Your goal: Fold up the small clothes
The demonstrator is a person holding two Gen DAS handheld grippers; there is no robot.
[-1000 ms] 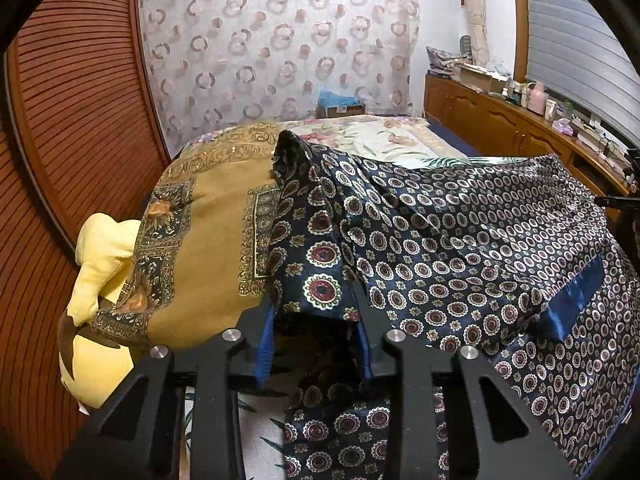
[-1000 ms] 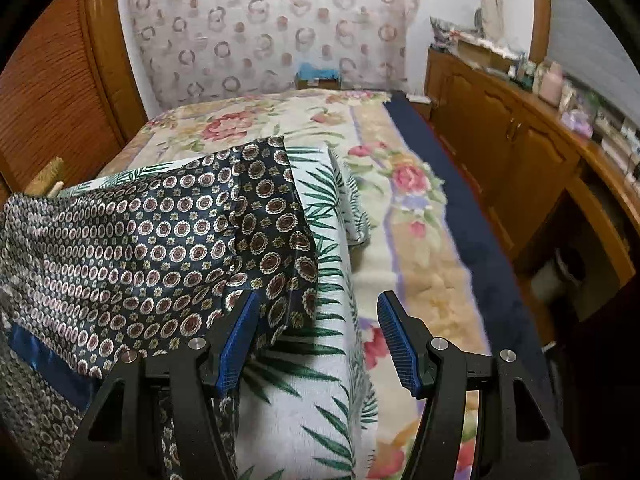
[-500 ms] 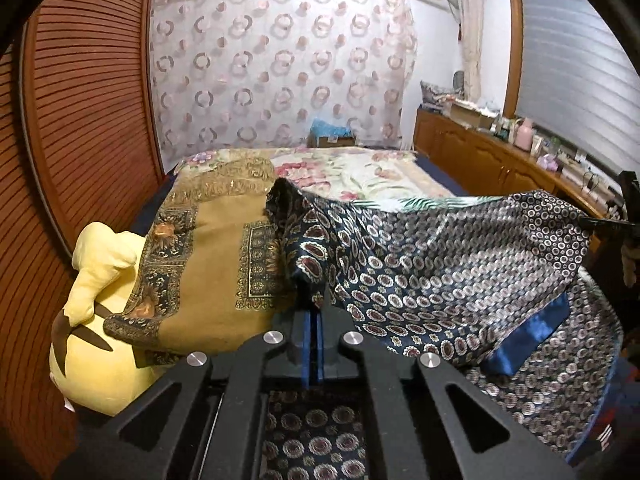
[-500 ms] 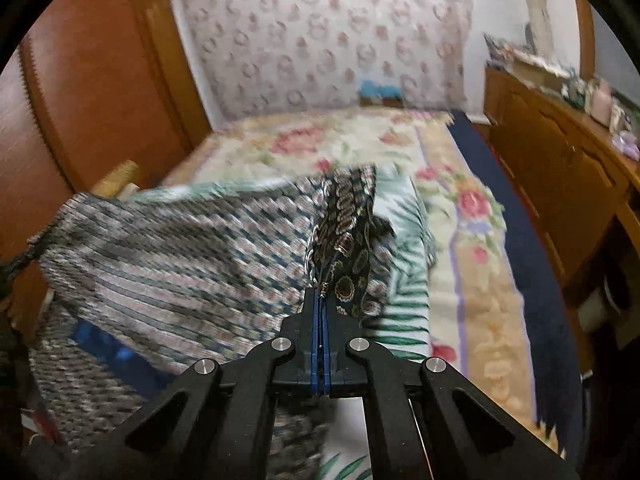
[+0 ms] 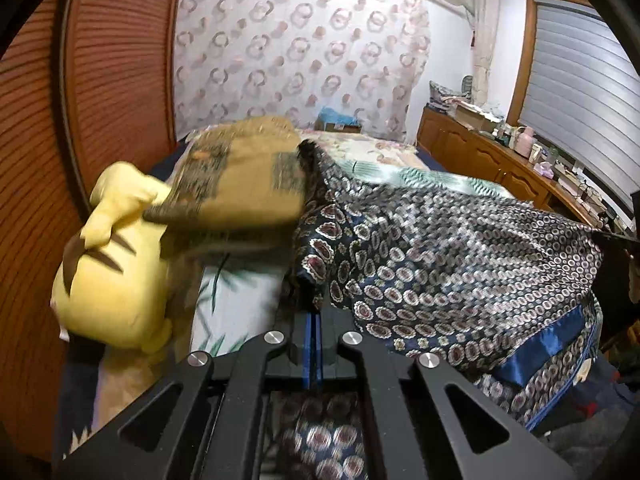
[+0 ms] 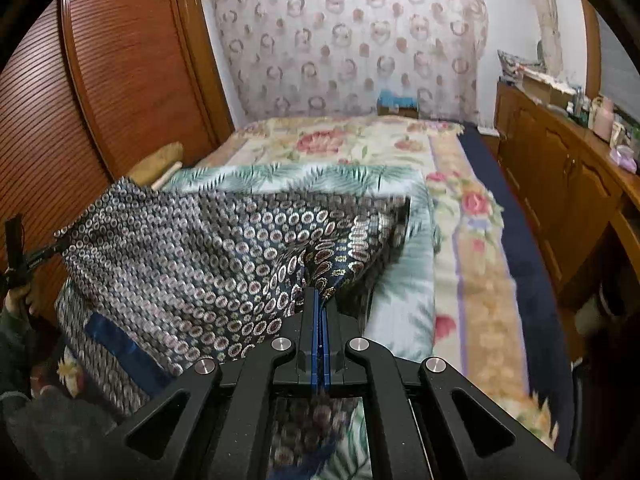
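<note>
A dark blue patterned garment (image 5: pixel 460 256), printed with small rings and medallions, hangs stretched between two hand-held grippers above a bed. Its long axis runs side to side, from one gripper to the other, and the cloth sags between them. A shiny blue band (image 5: pixel 540 352) runs along a lower part of the cloth.

The left gripper (image 5: pixel 313 320) is clamped tight on one bunched corner of the garment, its blue pads pressed together with cloth pinched between them. The right gripper (image 6: pixel 320 300) is likewise closed on the opposite corner, fabric caught between its pads.

Under the garment lies a white cloth with green leaf prints (image 6: pixel 404 308), spread over a floral bedspread (image 6: pixel 472 264). To the left sits a yellow plush toy (image 5: pixel 112 280) with brown stripes, and partly on top of it rests a mustard-coloured folded blanket (image 5: pixel 240 184) with a dark ornate border, just beside the garment's left corner.

A wooden slatted wardrobe (image 5: pixel 100 100) stands along the left side of the bed. A curtain with ring patterns (image 5: pixel 300 48) covers the far wall. Along the right wall runs a low wooden cabinet (image 6: pixel 560 184); its top is crowded with small items too blurred to identify. A small box with something blue on it (image 6: pixel 396 104) sits at the far end of the bed.
</note>
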